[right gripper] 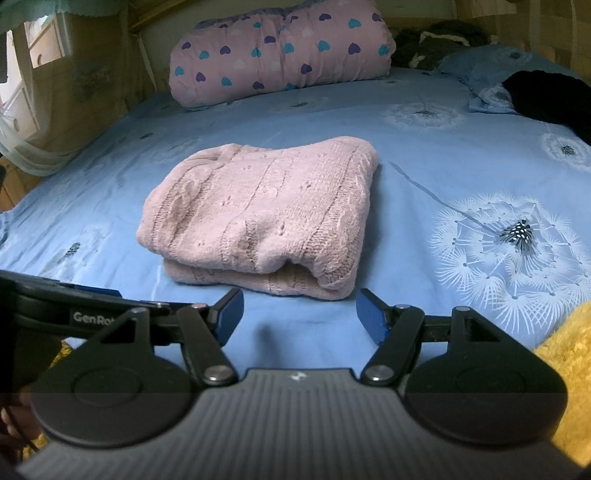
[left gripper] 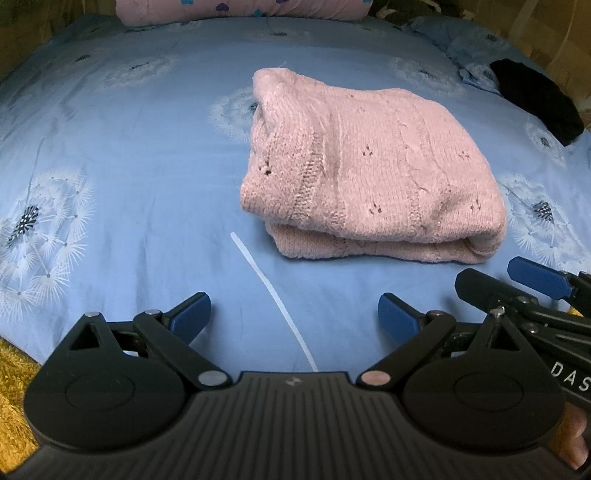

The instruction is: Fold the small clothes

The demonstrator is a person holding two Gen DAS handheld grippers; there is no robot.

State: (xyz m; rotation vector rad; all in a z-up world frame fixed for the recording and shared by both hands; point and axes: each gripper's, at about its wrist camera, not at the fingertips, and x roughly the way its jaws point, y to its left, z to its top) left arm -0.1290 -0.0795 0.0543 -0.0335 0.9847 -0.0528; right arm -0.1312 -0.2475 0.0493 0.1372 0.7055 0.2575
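covering most of both frames: a light blue bedsheet [left gripper: 147, 155] [right gripper: 424, 155] with white dandelion print. pink quilt roll with heart print [right gripper: 280, 55] lies along the top centre of the right wrist view; only its lower edge [left gripper: 240, 9] shows at the top of the left wrist view.

pink cable-knit sweater [left gripper: 369, 166] [right gripper: 258, 214] is folded into a thick rectangular stack and rests flat on the sheet, centre-right in the left view, centre-left in the right view. doubled edge faces the cameras, top layer bulging slightly over the lower one.

black garment [left gripper: 535, 99] [right gripper: 550, 96] sits at the upper right of both frames, well apart from the sweater. yellow fuzzy fabric [left gripper: 14, 391] [right gripper: 565, 369] at lower left in the left view, lower right in the right view.

left gripper [left gripper: 294, 314]: jaws wide apart, nothing between them, blue pads clear of the sweater, near its front edge. right gripper [right gripper: 299, 314]: same, jaws spread, holding nothing, just short of the sweater's front fold. right gripper also pokes in at the lower right of the left view.

thin white plastic strip [left gripper: 273, 299] lies on the sheet, running diagonally between the left gripper's fingers, beside the sweater's near left corner, not touching it.
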